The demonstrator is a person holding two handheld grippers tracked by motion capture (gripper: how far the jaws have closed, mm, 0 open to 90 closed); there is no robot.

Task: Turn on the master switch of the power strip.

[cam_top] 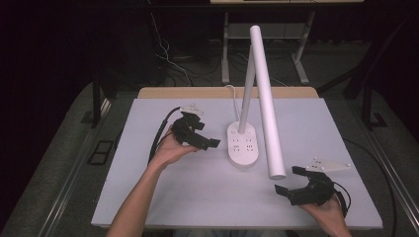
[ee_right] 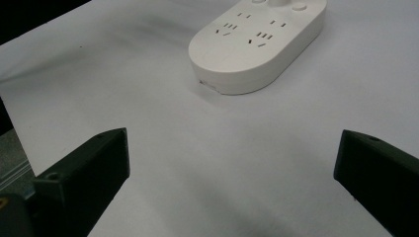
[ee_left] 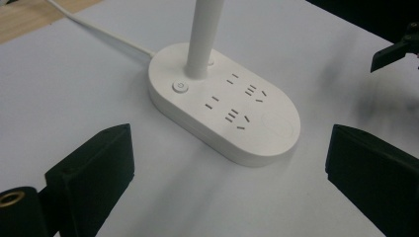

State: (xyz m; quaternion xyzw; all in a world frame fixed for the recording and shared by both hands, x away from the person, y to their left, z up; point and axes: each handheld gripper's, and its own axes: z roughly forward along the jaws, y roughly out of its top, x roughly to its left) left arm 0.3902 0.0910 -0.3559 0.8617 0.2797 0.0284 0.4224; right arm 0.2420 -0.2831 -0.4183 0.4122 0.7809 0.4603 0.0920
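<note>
desk lamp (cam_top: 243,143) | white, oval socket base | upright | table centre

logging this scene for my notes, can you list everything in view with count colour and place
desk lamp: 1, white, mid table, long head slanting down toward the near right
lamp base: 1, white oval with sockets and a round button, on the table centre
lamp cord: 1, white, runs from the base to the far edge
table: 1, pale grey top
left gripper: 1, black, open, left of the base, held in a hand
right gripper: 1, black, open, near right, below the lamp head's tip
</note>
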